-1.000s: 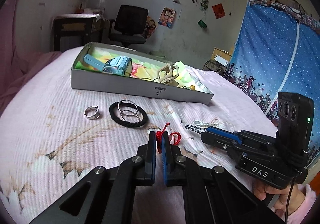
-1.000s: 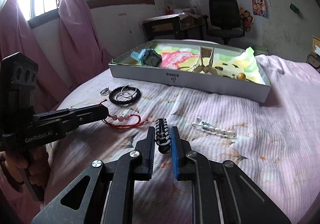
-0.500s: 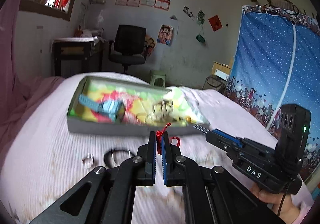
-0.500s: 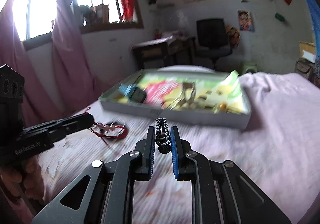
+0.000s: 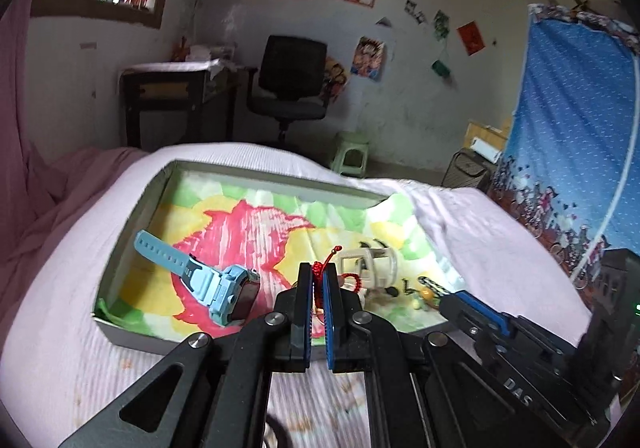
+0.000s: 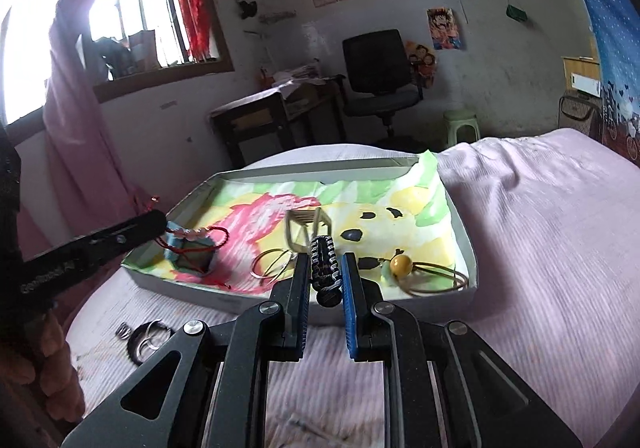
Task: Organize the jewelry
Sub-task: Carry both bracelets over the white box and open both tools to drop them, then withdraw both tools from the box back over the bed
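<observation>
**Both grippers loaded, over the box**

Left wrist view: my left gripper [image 5: 317, 280] is clenched on a red cord bracelet [image 5: 320, 269]. Its knotted end sticks up above the fingertips, and a beaded loop hangs out to the right of the fingers. The tips sit above the near wall of the box [image 5: 132, 332], which lies on the pink bedspread [image 5: 56, 312] and is lined with a paper painted red, yellow and green. A blue watch [image 5: 216, 284] lies in the box to the left of my fingers, its strap running up toward the left wall. A white clip [image 5: 372, 264] stands just past the fingertips, a little right. At the right my other gripper [image 5: 472, 308] reaches in over the box's near right corner, something dark with a striped pattern poking out of its tip.

Right wrist view: my right gripper [image 6: 325, 272] grasps a black-and-white braided band [image 6: 325, 268], held upright between the fingers, its lower end hanging below the pads. The tips are over the box [image 6: 466, 244], at the near wall. Inside lie a yellow bead on a thin hoop [image 6: 402, 264], thin wire rings [image 6: 272, 264] and the clip [image 6: 306, 226]. At the left, the left gripper [image 6: 154, 224] holds the red bracelet [image 6: 208, 234] right above the watch [image 6: 188, 256]. On the bedspread [image 6: 540, 248] outside the box, near left, lie a black ring with silver rings [image 6: 150, 336] on it and a small silver ring [image 6: 123, 330], somewhat blurred.
</observation>
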